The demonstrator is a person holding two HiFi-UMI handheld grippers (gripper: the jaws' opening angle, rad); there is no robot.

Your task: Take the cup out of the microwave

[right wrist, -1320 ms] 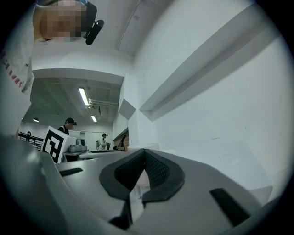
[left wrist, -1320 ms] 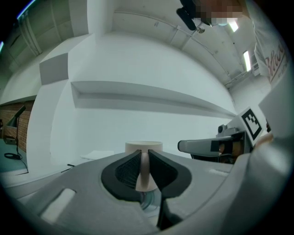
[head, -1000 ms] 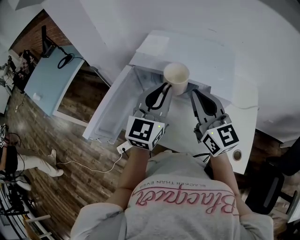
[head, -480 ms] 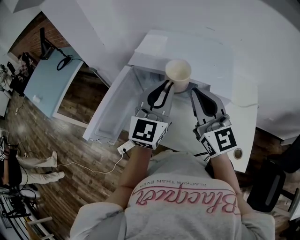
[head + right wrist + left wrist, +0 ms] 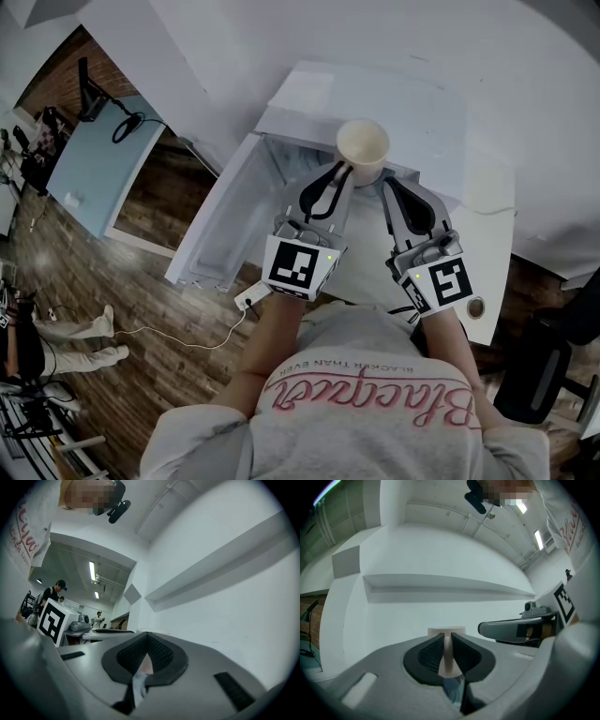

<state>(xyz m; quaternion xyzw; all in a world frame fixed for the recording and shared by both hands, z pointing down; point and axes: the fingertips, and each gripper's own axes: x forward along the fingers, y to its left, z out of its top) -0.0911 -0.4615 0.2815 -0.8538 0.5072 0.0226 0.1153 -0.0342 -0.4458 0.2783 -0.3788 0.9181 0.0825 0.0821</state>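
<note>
Head view: the cup [image 5: 363, 145] stands upright at the tip of the left tongs [image 5: 339, 180], just left of the right tongs [image 5: 390, 190], in front of the open microwave [image 5: 375, 94].

Left gripper view: the jaws are clamped on a thin upright part of the cup.

Right gripper view: the jaws are together, with nothing between them.

Both hands are side by side, and the tongs point about level.

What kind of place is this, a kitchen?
Probably a lab or workshop, not a kitchen: the microwave sits on a plain white table, cables trail over the wooden floor, and people stand at benches under strip lights.
</note>
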